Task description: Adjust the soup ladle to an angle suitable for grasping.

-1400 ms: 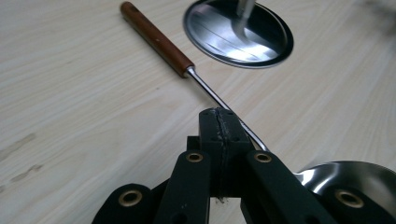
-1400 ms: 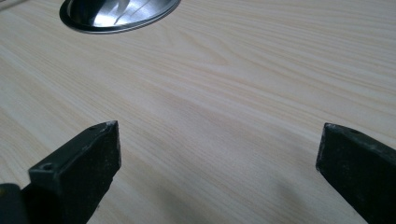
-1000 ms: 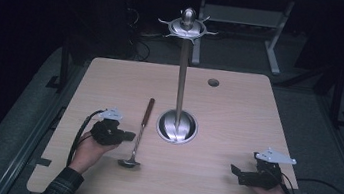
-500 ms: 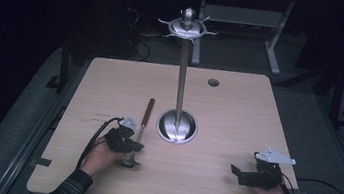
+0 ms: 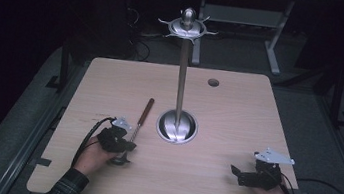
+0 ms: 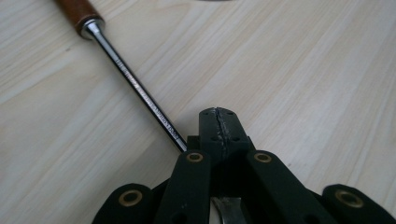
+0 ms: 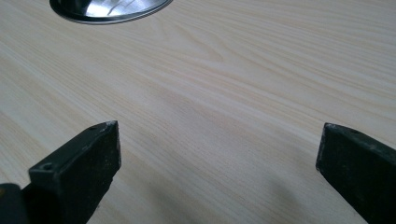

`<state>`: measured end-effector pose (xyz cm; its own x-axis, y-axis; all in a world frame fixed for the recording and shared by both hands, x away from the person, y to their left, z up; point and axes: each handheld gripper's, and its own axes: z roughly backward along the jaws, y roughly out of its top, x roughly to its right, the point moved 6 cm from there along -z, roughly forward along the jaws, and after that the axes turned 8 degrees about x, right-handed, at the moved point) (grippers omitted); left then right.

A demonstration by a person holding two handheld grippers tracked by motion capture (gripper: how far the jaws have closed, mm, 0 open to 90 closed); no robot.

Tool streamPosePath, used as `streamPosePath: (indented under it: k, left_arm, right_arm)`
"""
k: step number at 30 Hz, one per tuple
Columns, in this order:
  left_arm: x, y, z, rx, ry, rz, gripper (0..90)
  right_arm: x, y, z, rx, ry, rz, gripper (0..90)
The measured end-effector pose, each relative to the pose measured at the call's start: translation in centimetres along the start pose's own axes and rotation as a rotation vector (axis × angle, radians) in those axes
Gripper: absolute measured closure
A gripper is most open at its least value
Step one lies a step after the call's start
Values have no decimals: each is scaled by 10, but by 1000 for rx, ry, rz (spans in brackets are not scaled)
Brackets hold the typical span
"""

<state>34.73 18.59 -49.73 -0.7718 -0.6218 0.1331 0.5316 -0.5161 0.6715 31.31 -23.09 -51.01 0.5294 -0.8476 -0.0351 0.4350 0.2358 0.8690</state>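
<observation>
Steel ladle (image 5: 136,127) now under the closed left gripper (image 5: 121,143), moved in since earlier, right gripper (image 5: 236,172) open, unmoved.

High view overhead; gripper views close, sharing table (image 5: 236,130).

I see a long ladle (image 5: 139,126) lying flat on the table (image 5: 238,116). It has a brown wooden handle and a thin shiny metal stem (image 6: 142,93) with tiny writing on it. The handle end points away from me. The bowl end is near me, left of the round metal base.
</observation>
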Motion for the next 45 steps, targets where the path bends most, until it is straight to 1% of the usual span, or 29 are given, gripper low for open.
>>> streamPosePath:
  k: [1, 4, 7, 8, 9, 10, 11, 18, 21, 22, 23, 24, 25, 29, 30, 31, 32, 33, 34, 35, 36, 37, 38, 40, 41, 42, 43, 44, 45]
  left_arm:
    - [-4, -3, 4, -9, 9, -5, 900]
    - [-8, -5, 7, -7, 19, 2, 900]
    - [-15, -9, 14, -2, 34, 9, 900]
    - [-15, -9, 14, -2, 34, 9, 900]
    - [-19, -10, 18, -4, 47, 7, 900]
    - [-19, -10, 18, -4, 47, 7, 900]
    - [-22, -11, 21, -1, 56, 11, 900]
    - [-28, -13, 26, -3, 62, 17, 900]
    - [-32, -15, 28, -12, 84, 14, 900]
    - [-32, -15, 28, -12, 84, 14, 900]
    - [-35, -16, 31, -14, 99, 14, 900]
    - [-35, -16, 31, -14, 99, 14, 900]
    - [-38, -17, 33, -7, 120, 19, 900]
    - [-43, -19, 38, -6, 129, 35, 900]
    - [-47, -21, 41, -27, 158, 20, 900]
    - [-49, -22, 42, -27, 169, 23, 900]
    - [-49, -22, 42, -27, 169, 23, 900]
    - [-53, -24, 44, -22, 178, 33, 900]
    - [-53, -24, 44, -22, 178, 33, 900]
    - [-55, -25, 47, -10, 180, 47, 900]
    - [-55, -25, 47, -10, 180, 47, 900]
    - [-57, -24, 51, -4, 180, 47, 900]
    - [-57, -24, 52, 6, 177, 55, 900]
    - [-58, -23, 53, 5, 173, 52, 900]
    - [-59, -20, 55, 18, 169, 63, 900]
    - [-59, -20, 55, 18, 169, 63, 900]
    - [-61, -15, 58, 32, 165, 67, 900]
    - [-61, -15, 58, 32, 165, 67, 900]
    - [-62, -8, 59, 49, 161, 78, 900]
  right_arm:
    - [0, 0, 0, 0, 1, 0, 0]
    - [0, 0, 0, 1, 1, -1, 0]
    - [0, 1, 0, 0, 0, 3, 0]
    - [0, 1, 0, 0, 0, 3, 0]
    - [0, 1, 0, -1, 1, 5, 0]
    - [0, 1, 0, -1, 1, 5, 0]
    - [-1, 1, 0, -2, 2, 5, 0]
    - [-1, 1, -1, -3, 2, 6, 0]
    - [-1, 1, 0, 0, 2, 8, 0]
    - [-1, 1, 0, 0, 2, 8, 0]
    - [-1, 1, 0, 0, 2, 9, 0]
    - [-1, 1, 0, 0, 2, 9, 0]
    - [-1, 1, 0, 1, 2, 9, 0]
    - [-1, 1, -1, -2, 3, 11, 0]
    - [-1, 1, -1, -2, 4, 13, 0]
    - [-1, 1, -1, -1, 4, 13, 0]
    - [-1, 1, -1, -2, 4, 13, 0]
    - [-1, 1, -1, -2, 4, 12, 0]
    - [-1, 1, -1, -2, 4, 12, 0]
    - [-1, 1, -1, -3, 3, 12, 0]
    - [-1, 1, -1, -3, 3, 12, 0]
    - [-2, 1, -1, -3, 4, 12, 0]
    - [-2, 1, -1, -4, 4, 12, 0]
    - [-2, 1, -2, -5, 5, 12, 0]
    - [-2, 0, -2, -6, 6, 11, 0]
    - [-2, 0, -2, -7, 7, 13, 0]
    - [-2, 0, -3, -7, 7, 13, 0]
    - [-2, 0, -3, -7, 7, 13, 0]
    - [-2, 0, -3, -9, 6, 13, 0]
